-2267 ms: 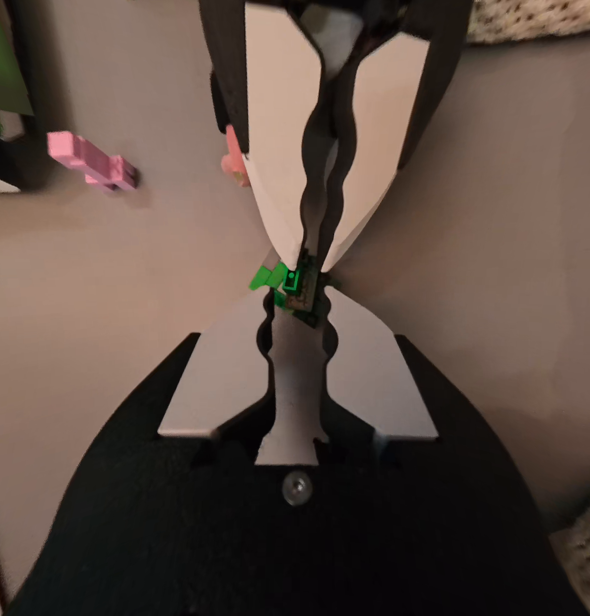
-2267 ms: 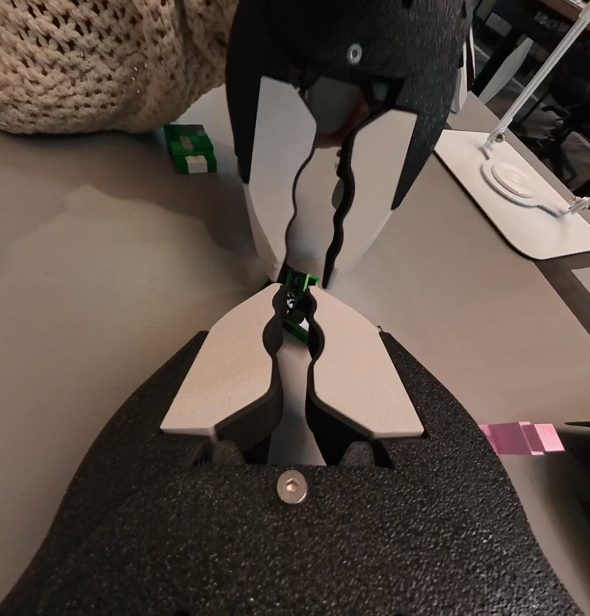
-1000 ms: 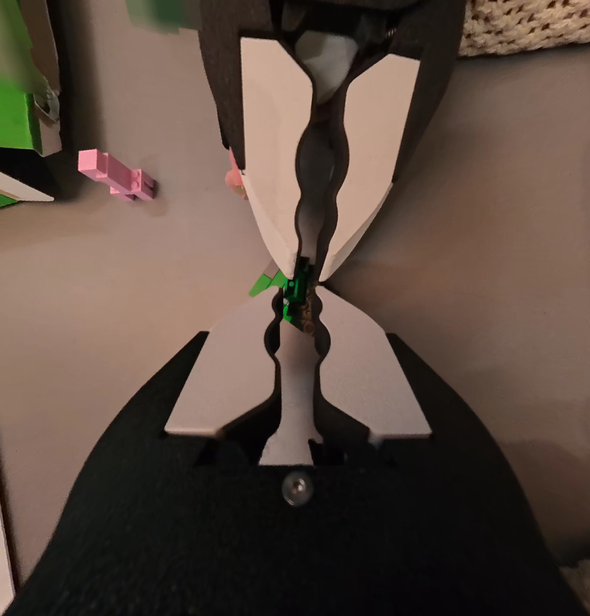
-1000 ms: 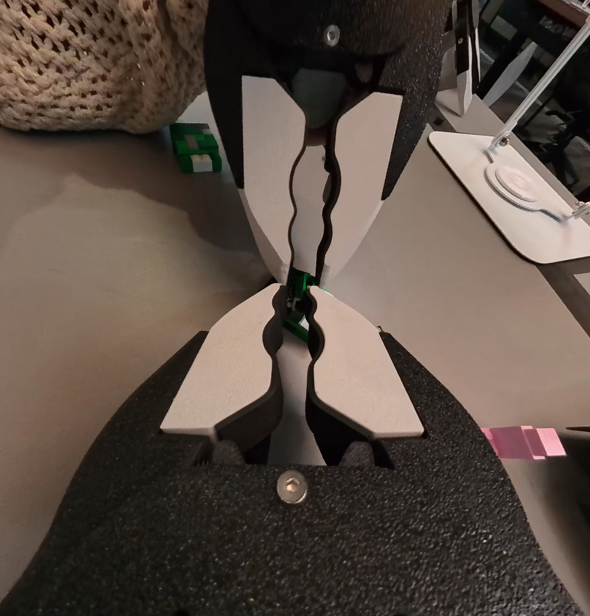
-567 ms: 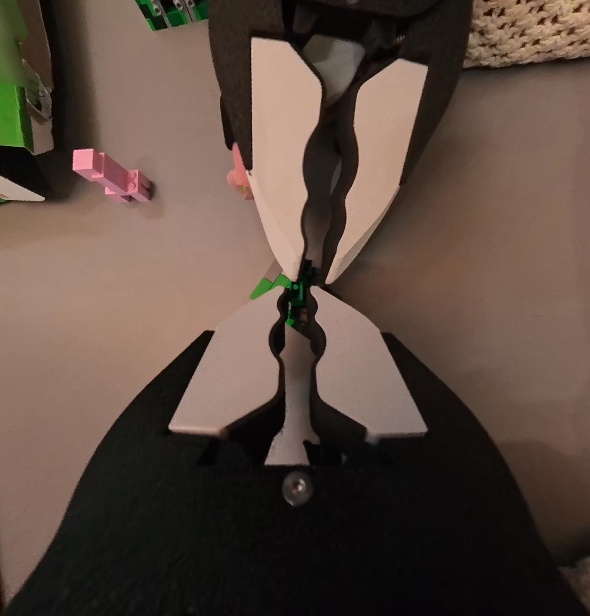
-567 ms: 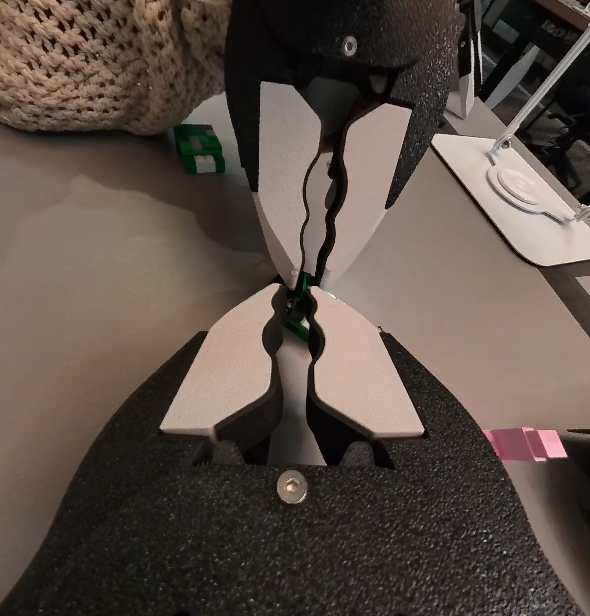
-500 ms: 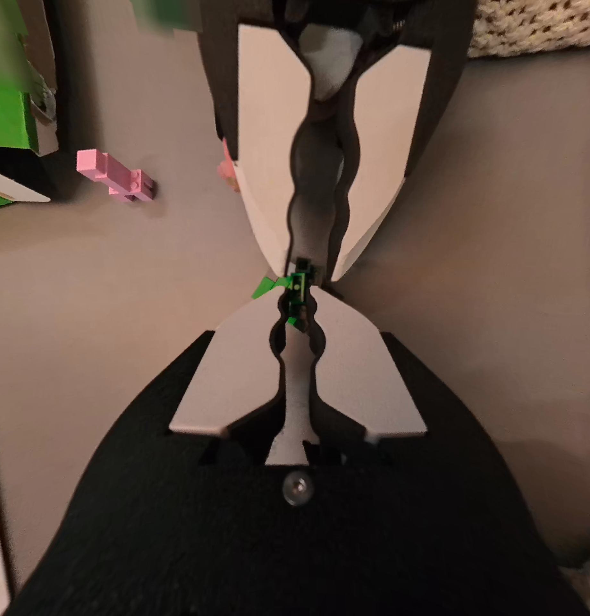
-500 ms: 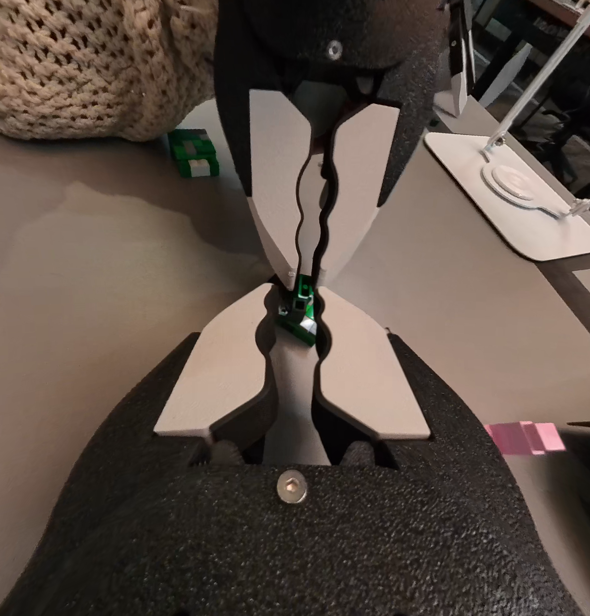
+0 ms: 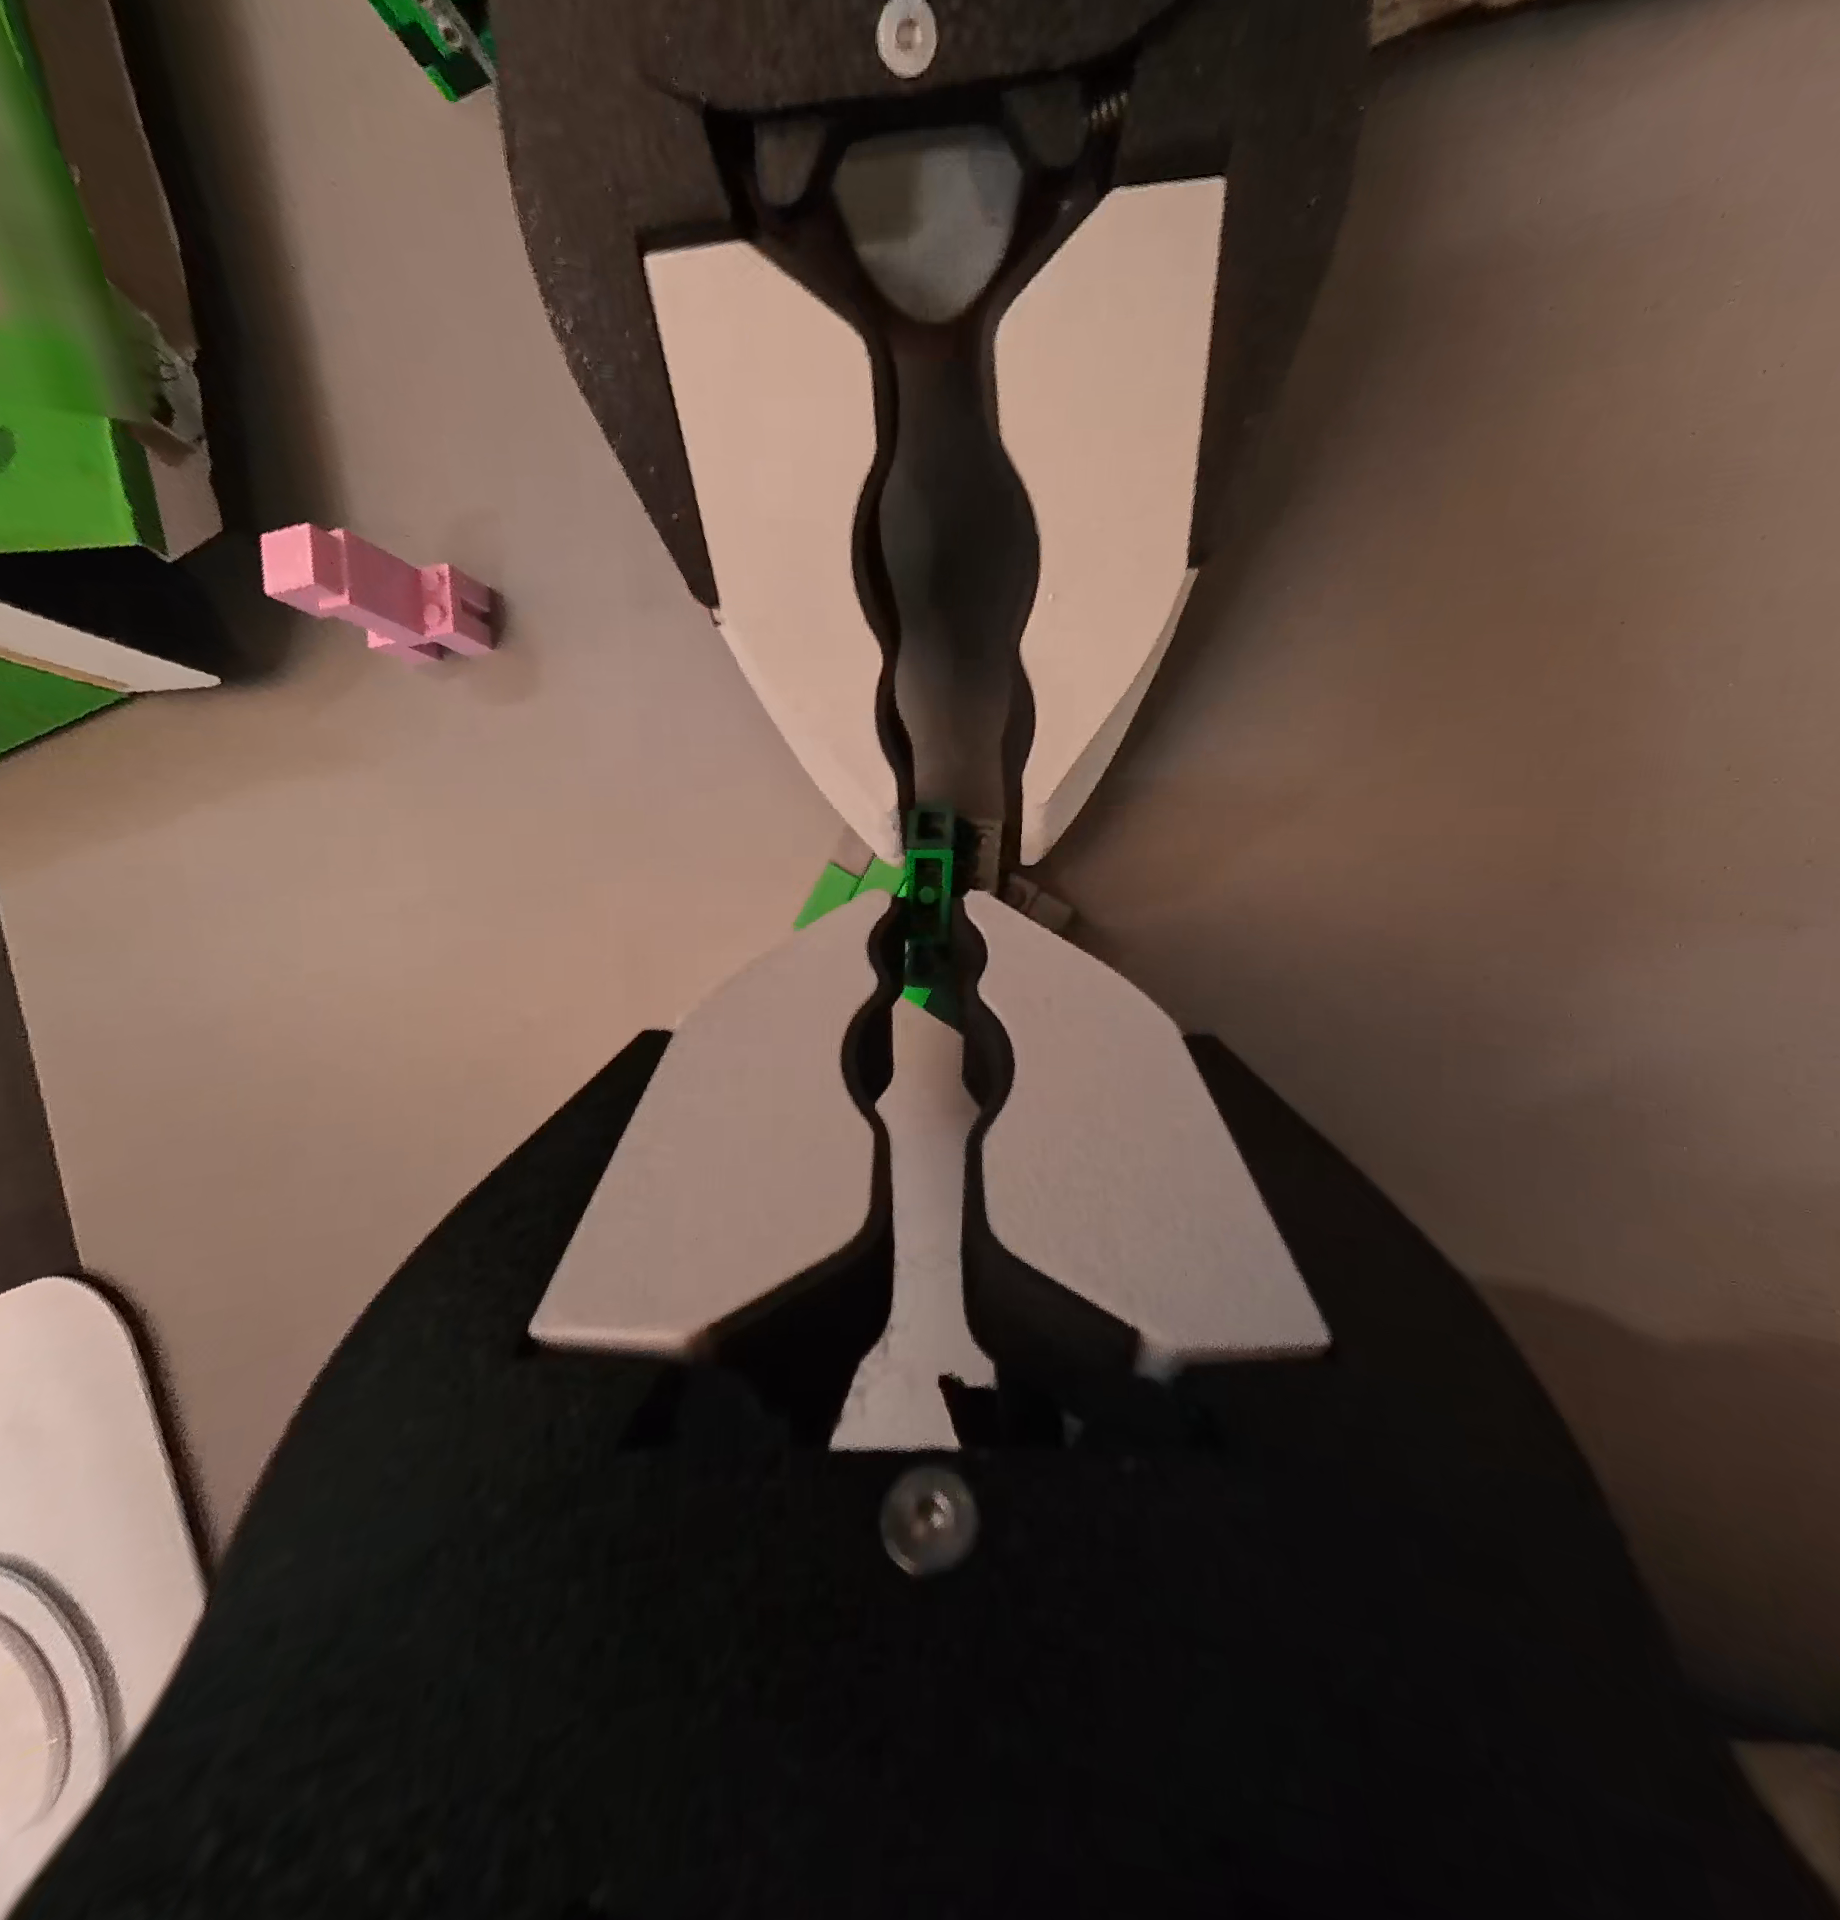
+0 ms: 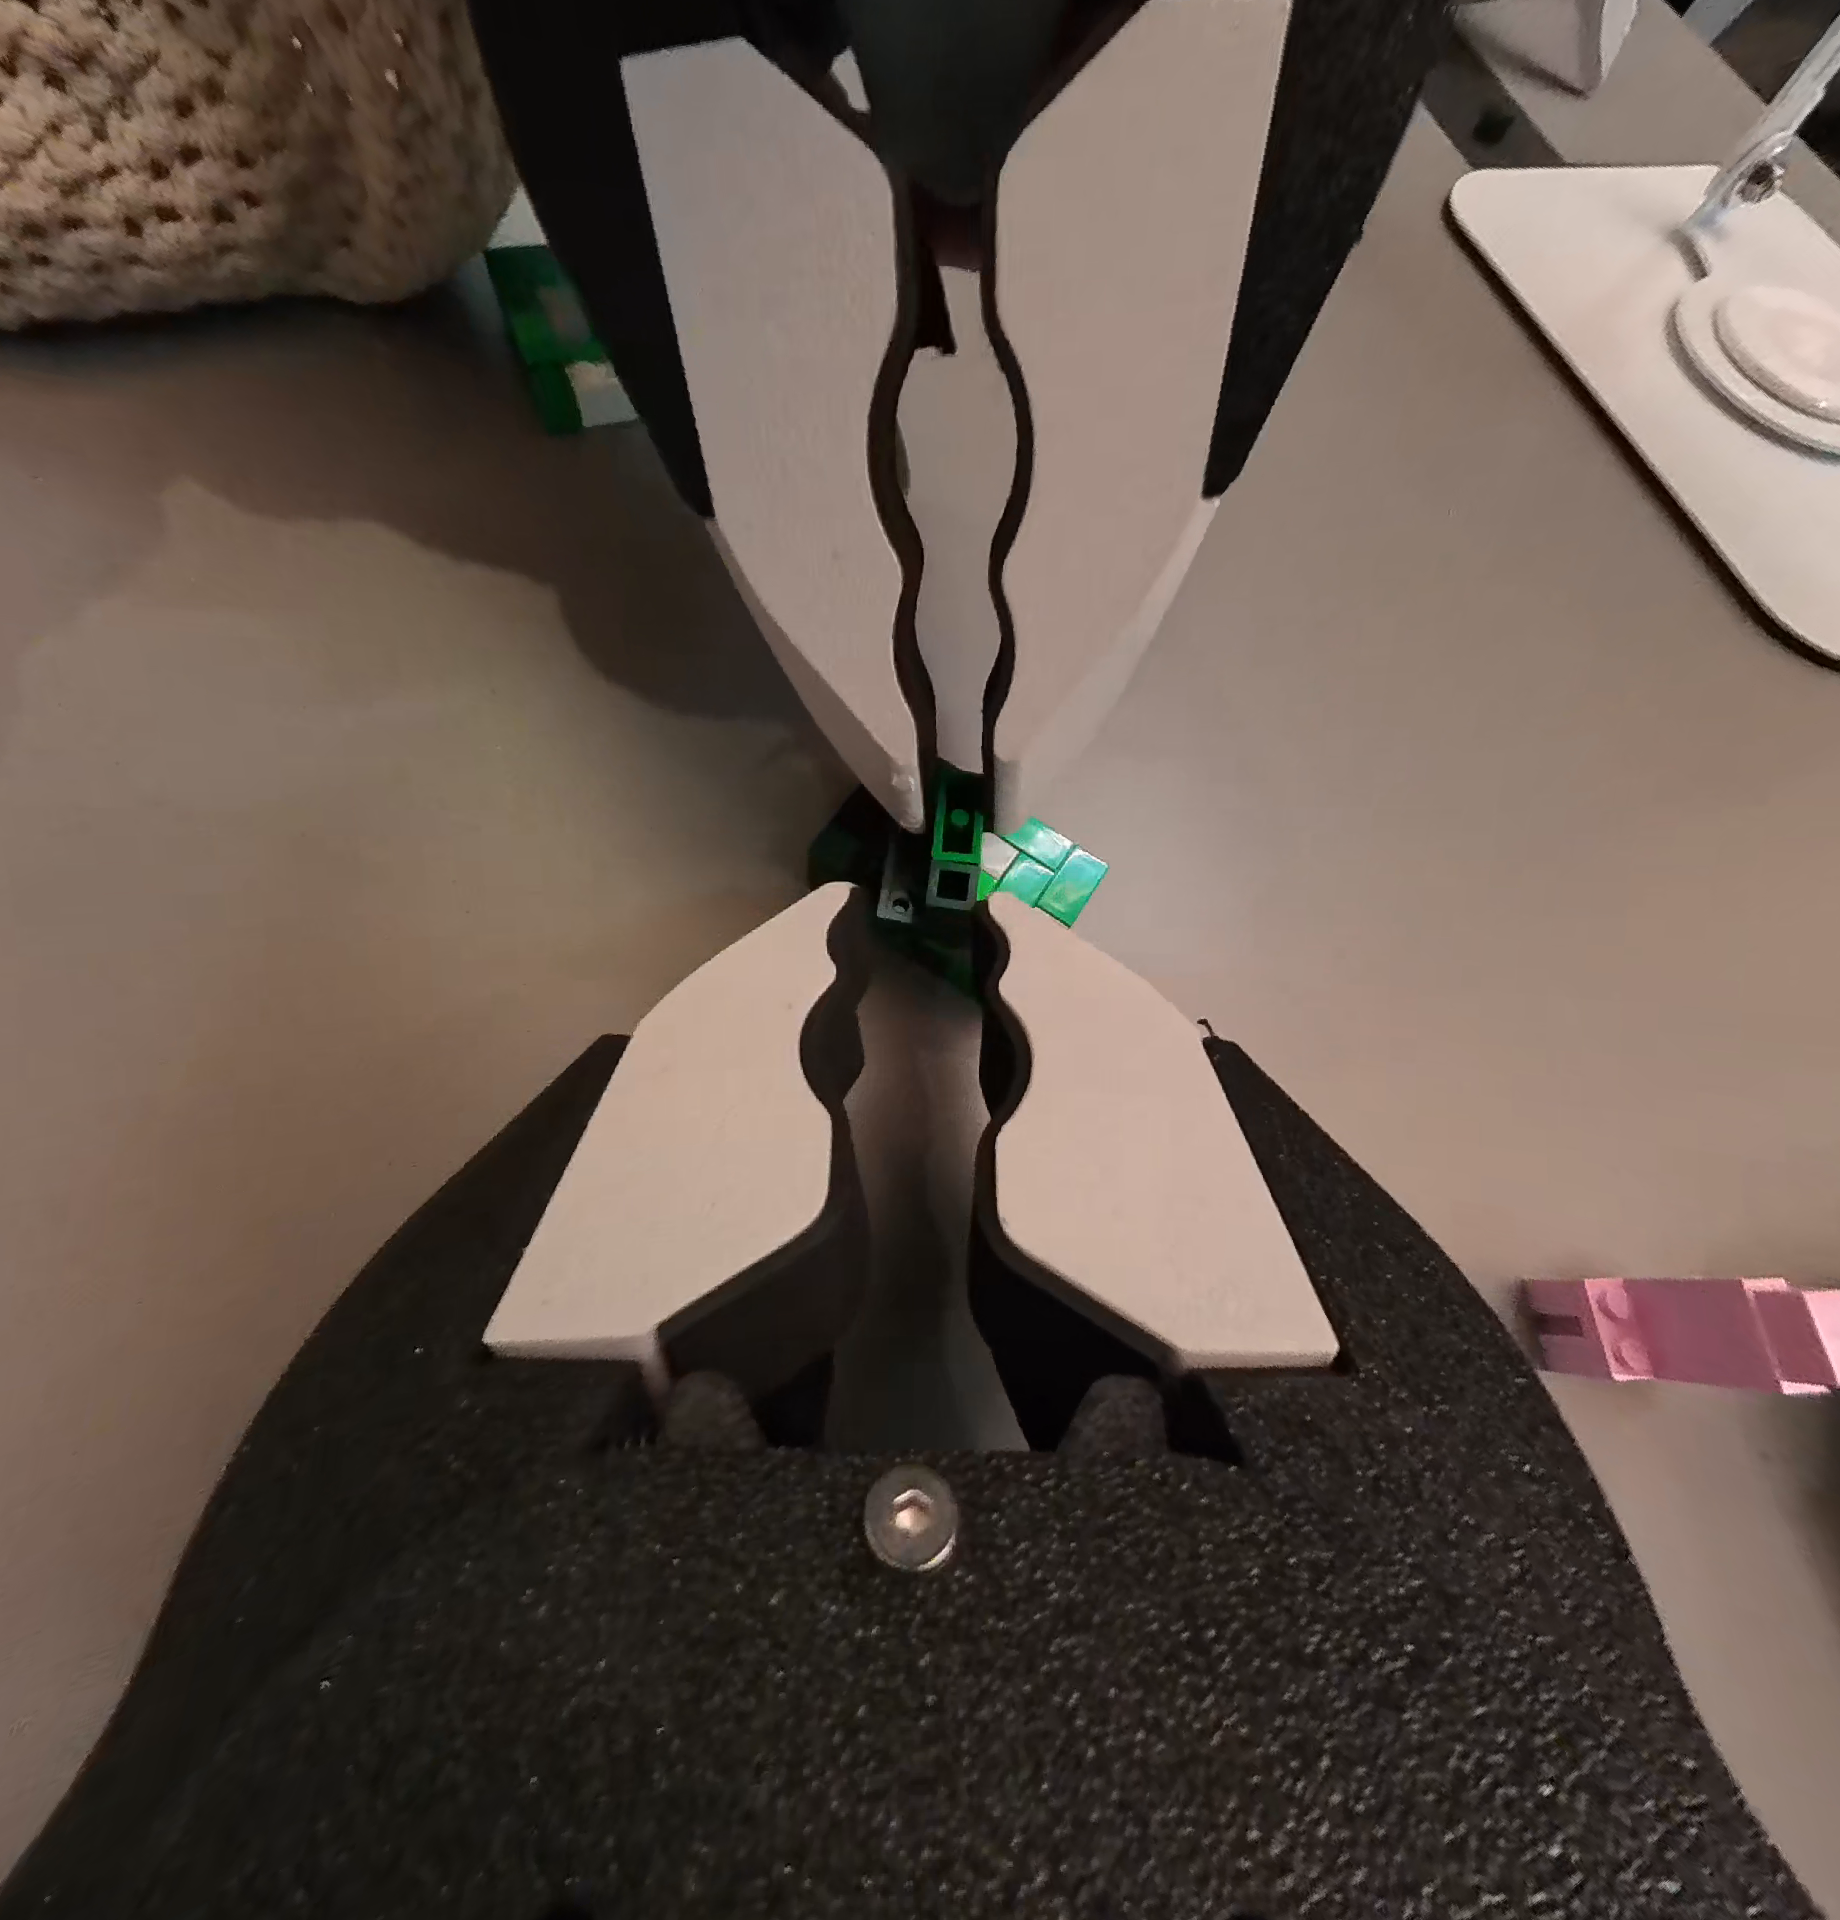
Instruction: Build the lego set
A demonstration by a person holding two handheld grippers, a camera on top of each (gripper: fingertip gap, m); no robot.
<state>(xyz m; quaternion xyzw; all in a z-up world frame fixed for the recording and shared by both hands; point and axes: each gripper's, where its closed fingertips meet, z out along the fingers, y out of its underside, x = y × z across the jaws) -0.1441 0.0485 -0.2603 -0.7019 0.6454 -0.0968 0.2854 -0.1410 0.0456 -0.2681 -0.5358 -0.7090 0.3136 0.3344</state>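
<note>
Two grippers pinching green piece [image 10: 955, 852], left view box [image 9: 33, 343]

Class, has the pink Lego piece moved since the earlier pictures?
No. The pink Lego piece lies as before, just right of the green box; only the camera shifted.

Green lego assembly [image 9: 928, 902] at frame centre: largely hidden between opposing fingertips; its shape cannot be resolved. Green box [image 9: 33, 343], upper left: blurred, cut by the frame edge. Pink brick piece [image 10: 1705, 1340], right edge of the right wrist view: cropped.
</note>
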